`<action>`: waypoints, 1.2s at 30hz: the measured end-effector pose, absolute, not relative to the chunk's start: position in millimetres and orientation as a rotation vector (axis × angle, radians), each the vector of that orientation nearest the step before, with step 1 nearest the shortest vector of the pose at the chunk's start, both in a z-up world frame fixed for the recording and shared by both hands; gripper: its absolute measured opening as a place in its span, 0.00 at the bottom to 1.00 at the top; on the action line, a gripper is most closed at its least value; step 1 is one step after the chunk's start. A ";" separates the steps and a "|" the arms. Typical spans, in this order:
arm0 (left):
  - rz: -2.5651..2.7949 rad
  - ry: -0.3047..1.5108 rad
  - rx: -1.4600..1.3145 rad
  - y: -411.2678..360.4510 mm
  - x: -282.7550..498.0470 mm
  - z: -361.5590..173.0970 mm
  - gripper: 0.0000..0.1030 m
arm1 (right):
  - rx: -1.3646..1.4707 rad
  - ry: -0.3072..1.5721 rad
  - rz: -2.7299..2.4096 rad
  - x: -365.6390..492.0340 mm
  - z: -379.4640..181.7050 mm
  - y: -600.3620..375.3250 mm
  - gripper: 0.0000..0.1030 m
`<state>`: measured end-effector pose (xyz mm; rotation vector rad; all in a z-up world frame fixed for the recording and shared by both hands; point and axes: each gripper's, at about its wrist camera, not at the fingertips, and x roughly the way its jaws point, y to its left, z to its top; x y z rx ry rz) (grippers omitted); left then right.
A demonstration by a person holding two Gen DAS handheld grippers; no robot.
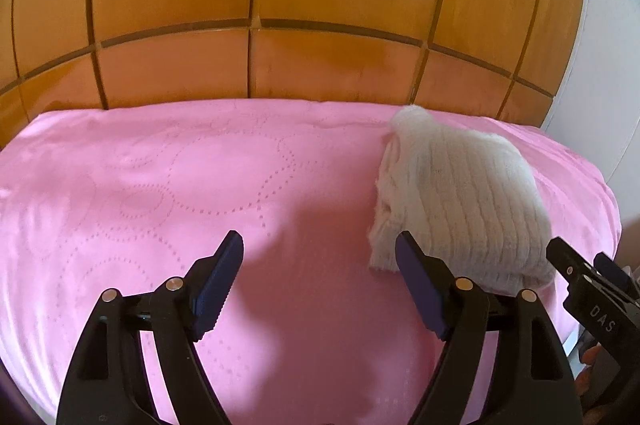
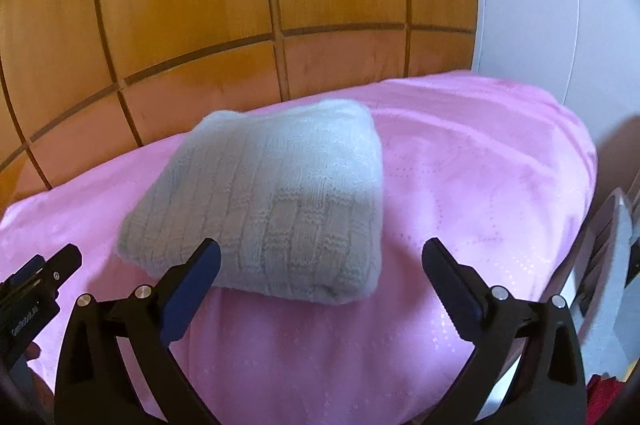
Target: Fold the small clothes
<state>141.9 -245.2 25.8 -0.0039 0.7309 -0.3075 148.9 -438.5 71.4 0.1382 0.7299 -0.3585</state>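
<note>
**A:** Where is the garment?

**B:** A white ribbed knit garment [image 2: 264, 209], folded into a thick, compact bundle, lies on a pink embossed bedspread [image 1: 180, 185], toward the far right of the bed, near a panelled wooden headboard [image 1: 256, 5].

**A:** And the grippers?

**B:** The left gripper [image 1: 320, 257] hangs above bare bedspread, fingers spread wide, nothing between them; the bundle sits just right of it. The right gripper [image 2: 320, 265] is also spread wide and empty, the bundle just beyond its left finger.

**A:** Why empty?

**B:** Likely the folding is done: the bundle rests by itself, so neither gripper needs a hold.
</note>
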 end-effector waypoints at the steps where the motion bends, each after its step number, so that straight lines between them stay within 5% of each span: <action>1: -0.298 0.729 -0.003 -243.7 139.4 25.3 0.75 | 0.130 0.731 -0.361 147.9 70.9 -436.0 0.98; 20: -0.271 0.690 0.022 -237.2 115.9 27.6 0.96 | 0.046 0.735 -0.383 138.3 65.8 -407.2 0.98; 36: -0.275 0.701 0.042 -244.6 109.2 29.0 0.96 | 0.066 0.728 -0.382 137.0 63.5 -407.2 0.98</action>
